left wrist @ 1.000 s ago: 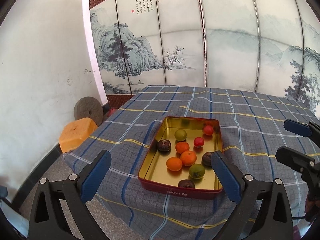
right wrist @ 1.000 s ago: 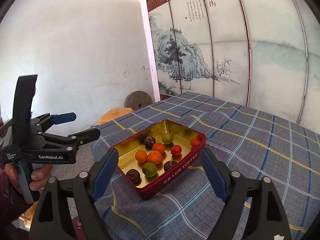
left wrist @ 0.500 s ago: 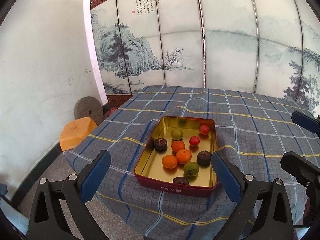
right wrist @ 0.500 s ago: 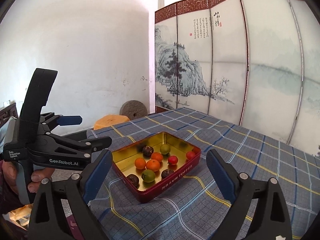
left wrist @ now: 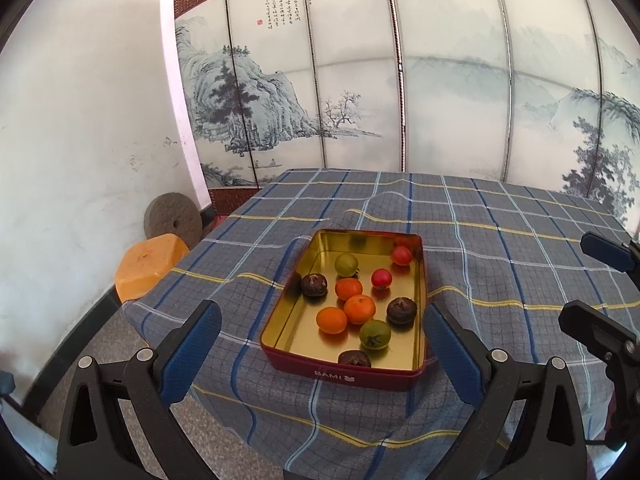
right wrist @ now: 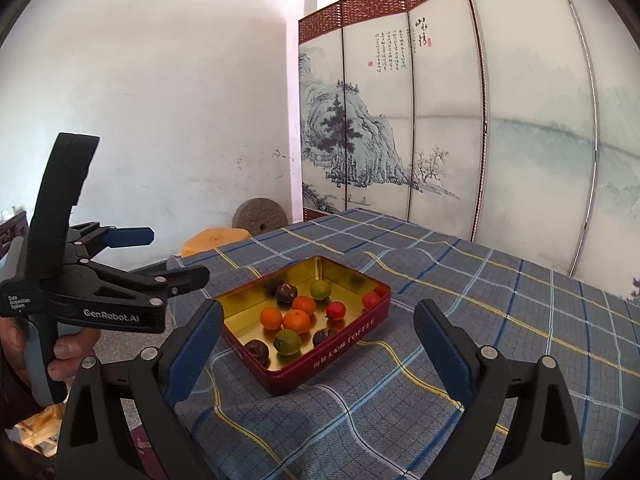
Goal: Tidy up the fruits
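A red tin [left wrist: 344,374] with a gold inside sits near the table's front left corner. It holds three oranges [left wrist: 359,309], two green fruits [left wrist: 374,334], two red ones [left wrist: 381,279] and three dark brown ones [left wrist: 401,311], all loose. My left gripper [left wrist: 320,312] is open and empty, hovering short of the tin's near wall. The right gripper [right wrist: 318,308] also stands wide open with nothing between its pads, facing the tin [right wrist: 340,344] from its right corner. Each gripper shows in the other's view: the right gripper [left wrist: 600,284] and the left gripper [right wrist: 164,256].
A blue plaid cloth [left wrist: 500,248] covers the table and hangs over its front edge. A painted folding screen [left wrist: 400,80] stands behind. An orange stool [left wrist: 148,260] and a round millstone [left wrist: 172,218] sit on the floor at left. A hand [right wrist: 60,352] holds the left gripper's handle.
The right gripper's jaws have spread wider and its view has tipped up and back from the tin. The left gripper has hardly moved; the fruits lie as before.
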{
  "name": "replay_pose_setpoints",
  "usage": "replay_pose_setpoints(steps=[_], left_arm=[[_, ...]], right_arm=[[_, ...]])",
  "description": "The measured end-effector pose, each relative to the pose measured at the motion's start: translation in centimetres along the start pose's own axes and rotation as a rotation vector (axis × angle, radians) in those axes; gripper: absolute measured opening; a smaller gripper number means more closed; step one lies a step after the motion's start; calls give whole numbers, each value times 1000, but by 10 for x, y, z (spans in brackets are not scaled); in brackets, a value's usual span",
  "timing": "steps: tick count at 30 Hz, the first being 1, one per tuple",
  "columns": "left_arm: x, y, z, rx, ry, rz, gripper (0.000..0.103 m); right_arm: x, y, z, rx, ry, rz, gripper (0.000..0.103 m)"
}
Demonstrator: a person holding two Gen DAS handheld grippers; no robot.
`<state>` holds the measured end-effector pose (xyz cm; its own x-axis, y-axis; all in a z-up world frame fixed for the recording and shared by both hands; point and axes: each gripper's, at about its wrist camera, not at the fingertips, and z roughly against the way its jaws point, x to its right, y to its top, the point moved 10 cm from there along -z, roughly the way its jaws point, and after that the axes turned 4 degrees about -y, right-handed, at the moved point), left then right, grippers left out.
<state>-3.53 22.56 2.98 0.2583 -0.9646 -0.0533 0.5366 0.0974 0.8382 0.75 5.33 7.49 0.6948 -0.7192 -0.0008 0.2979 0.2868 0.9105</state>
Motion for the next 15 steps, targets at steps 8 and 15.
replay_pose_setpoints(steps=[8, 15], left_arm=[[13, 0, -18, -32, -9, -26, 101], [20, 14, -26, -18, -11, -21, 102]], right_arm=[[49, -22, -4, -44, -71, -24, 95], [182, -75, -25, -227, -251, -94, 95]])
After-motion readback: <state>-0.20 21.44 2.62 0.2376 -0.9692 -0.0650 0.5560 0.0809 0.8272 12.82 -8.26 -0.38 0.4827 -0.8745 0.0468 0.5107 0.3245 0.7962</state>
